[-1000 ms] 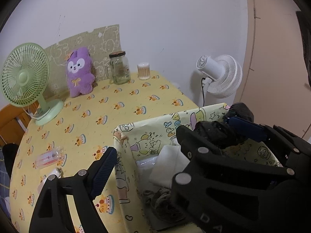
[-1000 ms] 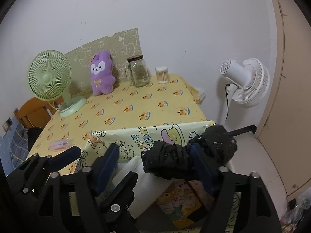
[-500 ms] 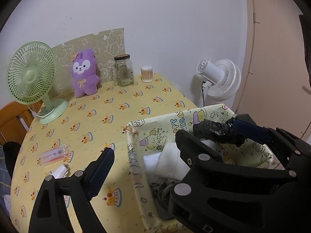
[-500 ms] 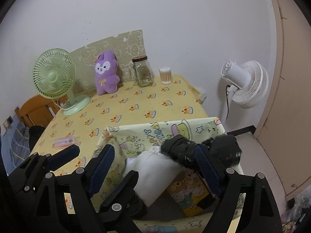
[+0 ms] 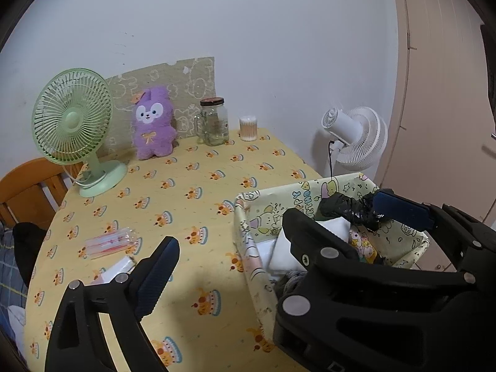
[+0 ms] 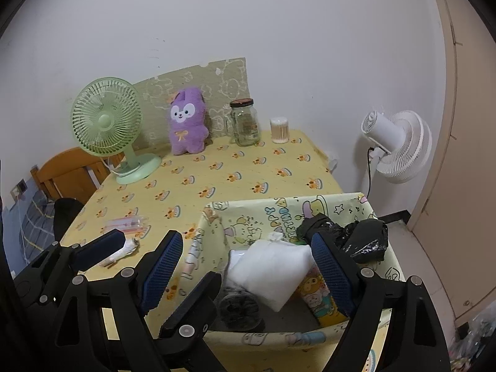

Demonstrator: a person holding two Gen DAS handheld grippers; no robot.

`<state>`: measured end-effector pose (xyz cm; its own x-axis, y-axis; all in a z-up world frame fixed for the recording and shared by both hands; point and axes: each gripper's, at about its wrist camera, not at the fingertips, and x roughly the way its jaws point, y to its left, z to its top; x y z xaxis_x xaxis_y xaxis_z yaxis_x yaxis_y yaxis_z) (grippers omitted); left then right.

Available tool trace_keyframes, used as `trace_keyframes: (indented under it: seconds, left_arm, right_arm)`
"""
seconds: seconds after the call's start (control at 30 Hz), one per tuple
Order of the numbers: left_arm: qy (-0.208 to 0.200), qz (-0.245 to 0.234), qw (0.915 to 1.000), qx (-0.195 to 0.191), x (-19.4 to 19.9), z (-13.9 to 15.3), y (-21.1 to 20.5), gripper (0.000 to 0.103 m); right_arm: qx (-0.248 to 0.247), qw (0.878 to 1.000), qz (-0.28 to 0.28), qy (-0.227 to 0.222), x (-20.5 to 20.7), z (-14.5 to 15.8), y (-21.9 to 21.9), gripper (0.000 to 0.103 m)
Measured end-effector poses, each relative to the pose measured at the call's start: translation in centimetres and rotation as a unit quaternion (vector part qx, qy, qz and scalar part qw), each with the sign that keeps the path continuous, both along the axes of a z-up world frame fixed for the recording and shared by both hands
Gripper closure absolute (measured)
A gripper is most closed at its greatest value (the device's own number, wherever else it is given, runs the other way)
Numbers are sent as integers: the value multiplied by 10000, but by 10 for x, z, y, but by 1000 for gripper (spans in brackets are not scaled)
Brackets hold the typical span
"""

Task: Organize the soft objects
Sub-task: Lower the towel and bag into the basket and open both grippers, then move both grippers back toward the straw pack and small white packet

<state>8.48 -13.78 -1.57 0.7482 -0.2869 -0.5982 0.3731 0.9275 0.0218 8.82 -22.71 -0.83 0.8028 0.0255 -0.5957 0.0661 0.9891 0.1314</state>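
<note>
While both claws hang released, the left gripper widening with nothing between its jaws and the right gripper empty, the black bundle lies inside the fabric basket at the tabletop's near right corner

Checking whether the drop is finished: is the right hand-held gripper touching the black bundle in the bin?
Cannot tell. In the right wrist view, the right hand-held gripper stands open, yet one pad overlaps the black bundle in the bin, hiding any gap.
</note>
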Motion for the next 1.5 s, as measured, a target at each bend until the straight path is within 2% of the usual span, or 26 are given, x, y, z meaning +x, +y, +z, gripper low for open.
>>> trace_keyframes:
  seconds: [0.87,1.2,1.5]
  left_arm:
    - [-407,250,9988,-123,-23,34,57,4]
    - [-403,389,9984,-113,-18,31,84,4]
    - [-370,543,9978,1,-4,20,109,1]
  right_arm:
    - [-191,9991,125,-349,-23,42,57,14]
    - [-229,9989,223,-332,-14,40,83,13]
    - [-334,9986,261,-308,6,31,110,2]
